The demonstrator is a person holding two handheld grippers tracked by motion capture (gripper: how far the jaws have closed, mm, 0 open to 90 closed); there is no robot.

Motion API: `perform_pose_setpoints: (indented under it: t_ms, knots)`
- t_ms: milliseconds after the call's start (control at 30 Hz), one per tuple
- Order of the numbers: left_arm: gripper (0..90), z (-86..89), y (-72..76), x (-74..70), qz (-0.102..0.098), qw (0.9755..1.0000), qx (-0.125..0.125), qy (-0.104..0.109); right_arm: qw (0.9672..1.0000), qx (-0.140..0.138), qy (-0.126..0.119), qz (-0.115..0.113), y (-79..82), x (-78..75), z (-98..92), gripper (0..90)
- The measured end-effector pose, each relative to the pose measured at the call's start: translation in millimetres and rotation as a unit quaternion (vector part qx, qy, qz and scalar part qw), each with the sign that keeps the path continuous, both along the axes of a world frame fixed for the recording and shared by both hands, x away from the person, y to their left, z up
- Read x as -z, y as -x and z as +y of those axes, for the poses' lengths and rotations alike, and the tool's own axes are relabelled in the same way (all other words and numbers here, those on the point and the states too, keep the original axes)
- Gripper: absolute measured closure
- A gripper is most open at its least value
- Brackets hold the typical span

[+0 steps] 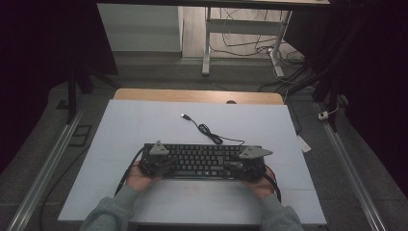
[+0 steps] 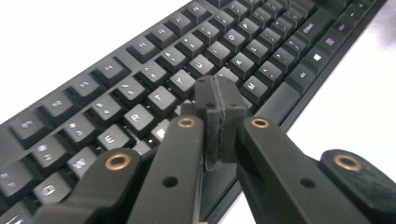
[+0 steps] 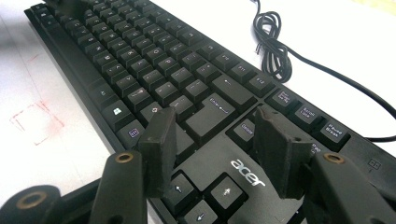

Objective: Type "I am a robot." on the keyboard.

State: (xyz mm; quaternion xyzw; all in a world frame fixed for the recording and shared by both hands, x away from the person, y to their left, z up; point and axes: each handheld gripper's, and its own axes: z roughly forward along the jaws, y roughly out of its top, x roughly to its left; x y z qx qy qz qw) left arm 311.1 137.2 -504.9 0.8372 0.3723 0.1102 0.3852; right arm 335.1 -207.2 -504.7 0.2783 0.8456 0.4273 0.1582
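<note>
One black keyboard (image 1: 202, 160) lies across the white table (image 1: 144, 125) beneath two grippers. The left gripper (image 2: 219, 100), pads pressed together and empty, hovers above the letter keys; the right gripper (image 3: 212, 135) stands wide apart, holding nothing, over the arrow keys. One coiled cable (image 3: 273, 46) lies beyond it.

A black Acer keyboard (image 1: 202, 161) lies flat on the white table top, near the person's edge, its long side running left to right. Its keys face up with pale legends. Its black cable (image 1: 211, 134) leaves the far edge, gathers in a loose coil, and ends in what looks like a USB plug (image 1: 184, 116).
</note>
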Motion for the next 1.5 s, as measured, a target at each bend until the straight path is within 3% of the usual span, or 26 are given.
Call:
perform_pose_setpoints:
  t_ms: [167, 333, 567, 1067, 1500]
  knots:
    - [83.0, 11.0, 2.8, -5.1, -0.001, 0.9999, -0.009, 0.012, 1.0, -0.001, -0.002, 0.0, 0.1, 0.1, 0.1, 49.5]
    - [59.3, 20.5, 4.2, -6.5, 0.002, 0.9993, -0.03, 0.021, 1.0, -0.001, -0.002, 0.0, 0.1, -0.1, 0.0, 49.4]
    - [44.9, 32.4, 3.1, -3.8, 0.015, 0.998, -0.058, 0.022, 1.0, -0.001, 0.0, -0.002, -0.2, 0.1, 0.2, 49.3]
    - [40.5, 35.8, 1.6, -2.5, 0.017, 0.9974, -0.067, 0.02, 1.0, -0.003, -0.004, -0.003, 0.0, -1.3, 2.7, 49.3]
    - [39.9, 36.0, 0.8, -1.9, 0.017, 0.9974, -0.067, 0.019, 0.9998, -0.014, -0.017, -0.002, -3.9, -6.3, 23.7, 49.6]
